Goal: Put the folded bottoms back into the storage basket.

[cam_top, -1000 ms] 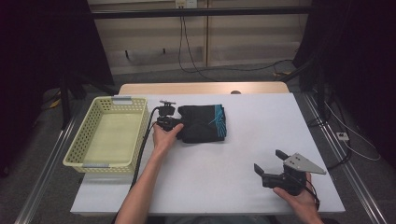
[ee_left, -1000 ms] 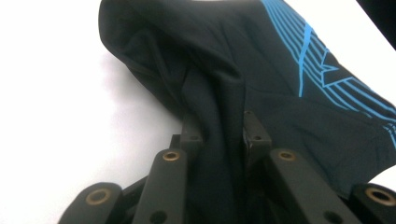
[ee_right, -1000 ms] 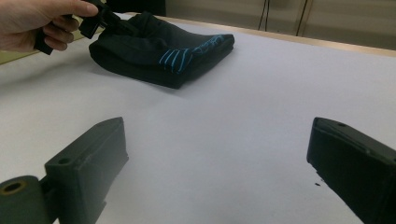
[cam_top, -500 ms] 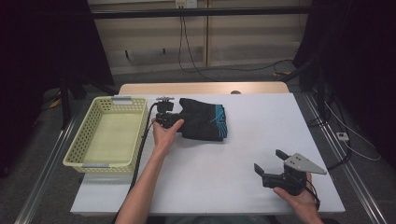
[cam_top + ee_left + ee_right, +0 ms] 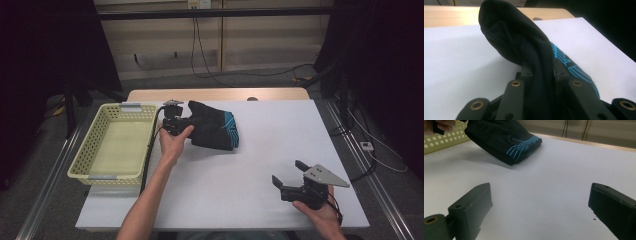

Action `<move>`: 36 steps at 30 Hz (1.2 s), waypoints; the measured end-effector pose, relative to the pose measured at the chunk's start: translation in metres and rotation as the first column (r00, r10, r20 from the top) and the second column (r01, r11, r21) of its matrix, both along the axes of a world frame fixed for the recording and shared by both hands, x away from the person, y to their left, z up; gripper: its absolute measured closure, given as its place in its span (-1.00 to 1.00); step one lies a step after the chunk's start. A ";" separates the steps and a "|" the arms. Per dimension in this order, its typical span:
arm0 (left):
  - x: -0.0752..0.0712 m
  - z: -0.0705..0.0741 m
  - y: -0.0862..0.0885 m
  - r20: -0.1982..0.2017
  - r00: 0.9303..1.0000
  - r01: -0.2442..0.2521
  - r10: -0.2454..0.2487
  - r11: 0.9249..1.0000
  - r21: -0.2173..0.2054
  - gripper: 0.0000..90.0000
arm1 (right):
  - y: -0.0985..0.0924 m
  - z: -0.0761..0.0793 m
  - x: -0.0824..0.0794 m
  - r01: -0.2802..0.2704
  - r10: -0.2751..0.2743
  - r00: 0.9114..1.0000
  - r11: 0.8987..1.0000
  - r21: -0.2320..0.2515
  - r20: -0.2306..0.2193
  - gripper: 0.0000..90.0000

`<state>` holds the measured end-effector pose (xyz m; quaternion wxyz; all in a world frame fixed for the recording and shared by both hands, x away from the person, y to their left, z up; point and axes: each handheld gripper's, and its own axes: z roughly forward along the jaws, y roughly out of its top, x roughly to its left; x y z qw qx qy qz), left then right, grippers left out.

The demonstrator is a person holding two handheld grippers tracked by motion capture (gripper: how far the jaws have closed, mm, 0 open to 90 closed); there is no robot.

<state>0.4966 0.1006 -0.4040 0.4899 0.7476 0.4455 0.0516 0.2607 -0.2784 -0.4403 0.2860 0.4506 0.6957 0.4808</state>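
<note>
- Black fabric with turquoise line markings: the folded garment lies on the white table, just right of the basket, its near-left edge gathered upward.
- Left gripper: its jaws are pressed together on that raised edge; in the left gripper view the cloth runs straight out from between the jaws and humps up ahead of them.
- Key relation: the yellow perforated basket sits immediately left of the left gripper, so the garment's long axis runs across the table, away from the basket. Judged from this, the carry goes leftward over the basket's near wall.
- Obstruction: the basket's rim stands above the table top; the trailing turquoise end rests on the surface and would likely drag or catch unless lifted clear.
- Right gripper: jaws spread wide, holding nothing, low at the table's near-right corner, well apart from the garment; the left hand is by far the nearer.
</note>
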 end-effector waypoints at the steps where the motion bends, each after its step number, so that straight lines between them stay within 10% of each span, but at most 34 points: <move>1: 0.000 0.002 0.001 0.005 1.000 0.000 0.000 1.000 -0.006 0.70 | 0.000 0.000 0.000 0.000 0.000 1.000 1.000 0.000 0.000 -0.90; 36: -0.030 0.054 0.022 0.160 0.985 0.065 -0.060 0.997 -0.029 0.71 | -0.001 0.000 0.000 0.006 -0.006 1.000 1.000 0.005 -0.008 -0.90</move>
